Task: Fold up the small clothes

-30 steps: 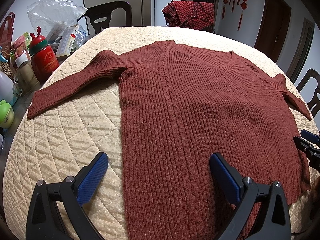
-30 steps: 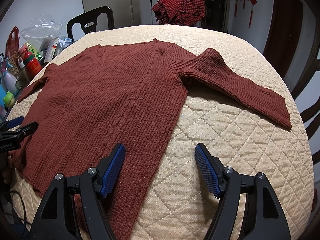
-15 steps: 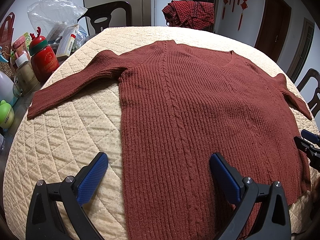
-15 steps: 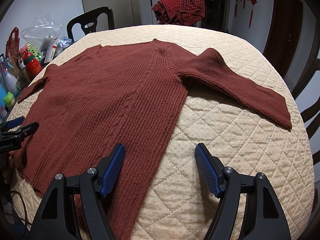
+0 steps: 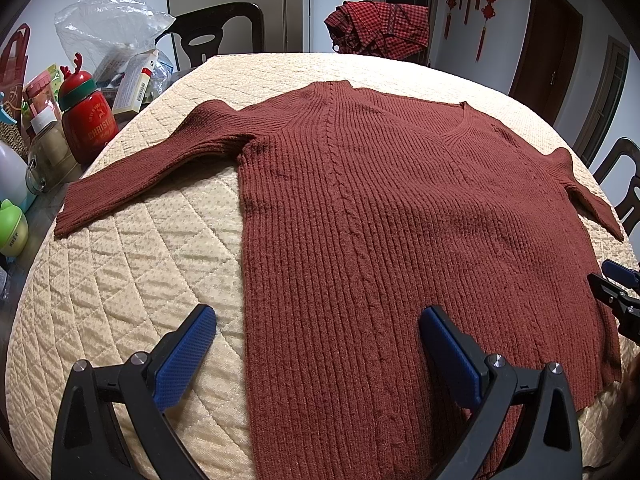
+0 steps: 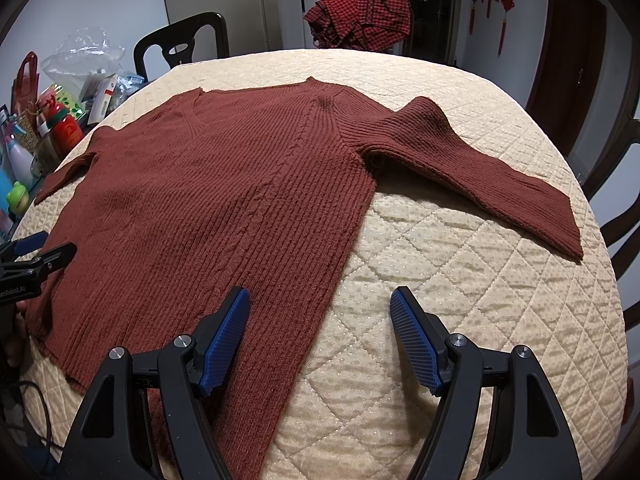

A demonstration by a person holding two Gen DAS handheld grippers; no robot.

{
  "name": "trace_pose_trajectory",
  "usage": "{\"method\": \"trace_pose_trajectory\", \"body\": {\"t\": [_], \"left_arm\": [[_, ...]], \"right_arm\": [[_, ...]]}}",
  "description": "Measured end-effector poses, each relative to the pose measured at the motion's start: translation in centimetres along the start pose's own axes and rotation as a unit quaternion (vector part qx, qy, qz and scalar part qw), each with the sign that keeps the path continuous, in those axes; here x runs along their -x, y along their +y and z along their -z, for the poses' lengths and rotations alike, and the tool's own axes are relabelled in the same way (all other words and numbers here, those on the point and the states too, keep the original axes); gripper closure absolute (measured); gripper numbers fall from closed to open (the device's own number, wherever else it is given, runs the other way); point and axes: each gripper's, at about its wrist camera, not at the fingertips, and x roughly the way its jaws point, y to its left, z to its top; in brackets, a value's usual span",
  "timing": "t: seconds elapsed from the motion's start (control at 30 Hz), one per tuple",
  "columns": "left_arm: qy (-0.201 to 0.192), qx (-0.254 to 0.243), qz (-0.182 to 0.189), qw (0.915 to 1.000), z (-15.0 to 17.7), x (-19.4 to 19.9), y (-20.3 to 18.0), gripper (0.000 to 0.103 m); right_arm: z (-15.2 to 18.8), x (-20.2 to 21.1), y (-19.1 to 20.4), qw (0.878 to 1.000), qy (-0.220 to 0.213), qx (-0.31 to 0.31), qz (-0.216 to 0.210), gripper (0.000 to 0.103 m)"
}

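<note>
Your tabletop (image 5: 120, 280), covered in a quilted cream cloth, carries everything here, and almost all of it is taken up by the sweater (image 5: 400, 220). The sweater lies flat and face up across the middle, neckline towards the far side, hem towards you, both sleeves spread out to the sides. That layout looks like the starting shape for a fold: nothing is doubled over yet, so the task appears to be at its very beginning.

The sleeve on your left (image 5: 140, 176) angles down towards the clutter, its cuff near the tabletop's edge; the sleeve on your right (image 6: 480, 164) lies clear on bare quilt.

Your left gripper (image 5: 316, 320) hovers above the hem with its jaws spread wide and nothing between them, straddling the sweater's left side edge. Your right gripper (image 6: 320, 300) does the same over the right side edge, jaws spread and empty. Holding them at the two lower edges probably sets you up to pinch the sides or reach out for the sleeves.

A checked shirt (image 5: 380, 28) hangs bunched over a far chair, well apart. A red bottle (image 5: 88, 120) stands among the clutter just beside the left cuff, so mind it.
</note>
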Motion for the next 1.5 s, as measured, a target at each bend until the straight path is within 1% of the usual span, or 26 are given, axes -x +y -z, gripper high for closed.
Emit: {"method": "trace_pose_trajectory", "body": {"t": [1.5], "left_arm": [[-0.001, 0.001, -0.003, 1.0000, -0.05, 0.30, -0.05, 0.000]], "right_arm": [[0.08, -0.20, 0.20, 1.000, 0.000, 0.002, 0.001, 0.029]]}}
